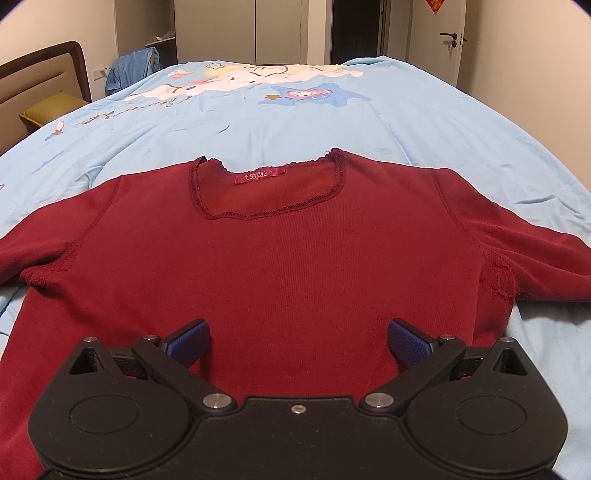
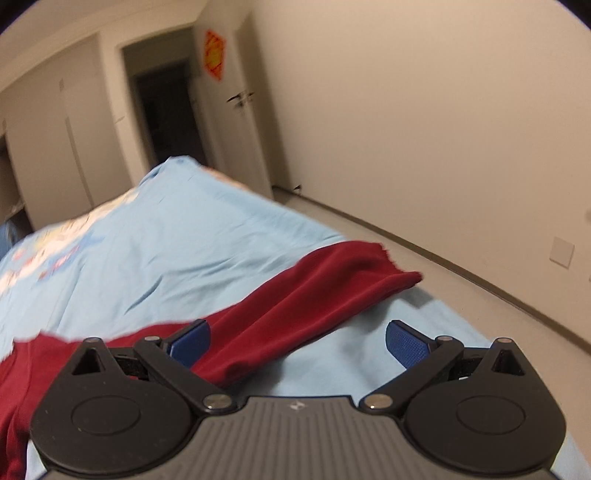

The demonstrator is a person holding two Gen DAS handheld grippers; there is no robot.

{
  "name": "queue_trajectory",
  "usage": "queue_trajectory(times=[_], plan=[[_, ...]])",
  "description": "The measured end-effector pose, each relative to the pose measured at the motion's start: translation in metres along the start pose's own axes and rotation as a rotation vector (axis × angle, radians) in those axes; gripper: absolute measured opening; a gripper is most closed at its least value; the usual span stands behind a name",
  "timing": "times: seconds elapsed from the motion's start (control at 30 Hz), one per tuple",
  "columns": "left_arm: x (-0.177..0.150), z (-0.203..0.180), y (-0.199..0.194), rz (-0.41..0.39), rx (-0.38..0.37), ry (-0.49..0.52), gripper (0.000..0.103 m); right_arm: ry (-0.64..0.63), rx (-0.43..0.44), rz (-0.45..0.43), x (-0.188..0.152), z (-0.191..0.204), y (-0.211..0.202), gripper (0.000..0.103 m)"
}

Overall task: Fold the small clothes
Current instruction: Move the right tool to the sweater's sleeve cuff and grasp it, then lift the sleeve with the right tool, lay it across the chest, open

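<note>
A dark red long-sleeved top (image 1: 295, 266) lies flat on the light blue bedsheet (image 1: 258, 122), neckline (image 1: 266, 184) far from me, sleeves spread to both sides. My left gripper (image 1: 298, 341) is open and empty, hovering over the lower middle of the top. In the right wrist view the top's right sleeve (image 2: 314, 291) stretches toward the bed's right edge. My right gripper (image 2: 298, 341) is open and empty above the sleeve near its armpit end, its left finger (image 2: 192, 341) over the red fabric.
The bed (image 2: 147, 240) has a cartoon print at its far end. A headboard (image 1: 40, 74) and a yellow-green cushion (image 1: 48, 110) are at the left. Wardrobes, a dark doorway (image 1: 356, 29) and a white door (image 2: 236, 110) stand beyond. Floor (image 2: 461, 280) lies right of the bed.
</note>
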State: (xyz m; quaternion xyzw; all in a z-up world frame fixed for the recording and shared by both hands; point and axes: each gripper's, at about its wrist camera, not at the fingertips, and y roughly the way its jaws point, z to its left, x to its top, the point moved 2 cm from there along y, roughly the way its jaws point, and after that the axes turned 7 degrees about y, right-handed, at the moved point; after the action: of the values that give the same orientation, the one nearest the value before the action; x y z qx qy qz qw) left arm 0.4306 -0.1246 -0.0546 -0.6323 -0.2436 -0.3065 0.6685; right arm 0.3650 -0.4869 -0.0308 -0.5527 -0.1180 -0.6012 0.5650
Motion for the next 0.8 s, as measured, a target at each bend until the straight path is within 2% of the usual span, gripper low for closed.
queue_trajectory(times=[0.1,0.27,0.37,0.43,0.47,0.6,0.7,0.8], plan=[[0.001,0.000,0.000,-0.002,0.000,-0.003,0.102,0.098,-0.012,0.037,0.011,-0.023,0.020,0.103],[0.005,0.000,-0.004,-0.008,-0.002,-0.007,0.102,0.307,0.035,0.047,0.019,-0.058,0.044,0.103],[0.011,0.001,-0.007,0.001,0.016,-0.001,0.102,0.427,0.047,0.040,0.021,-0.071,0.054,0.094],[0.017,0.000,-0.012,0.005,0.043,0.014,0.102,0.480,0.047,0.029,0.022,-0.079,0.059,0.082],[0.020,0.000,-0.015,0.002,0.054,0.021,0.102,0.498,0.035,0.029,0.023,-0.081,0.063,0.079],[0.034,0.003,-0.033,-0.015,0.064,0.026,0.102,0.507,-0.027,0.037,0.023,-0.087,0.077,0.054],[0.041,0.005,-0.046,-0.035,0.066,0.018,0.102,0.520,-0.040,0.032,0.021,-0.091,0.080,0.044],[0.046,0.006,-0.055,-0.047,0.069,0.019,0.102,0.527,-0.060,0.032,0.018,-0.094,0.080,0.019]])
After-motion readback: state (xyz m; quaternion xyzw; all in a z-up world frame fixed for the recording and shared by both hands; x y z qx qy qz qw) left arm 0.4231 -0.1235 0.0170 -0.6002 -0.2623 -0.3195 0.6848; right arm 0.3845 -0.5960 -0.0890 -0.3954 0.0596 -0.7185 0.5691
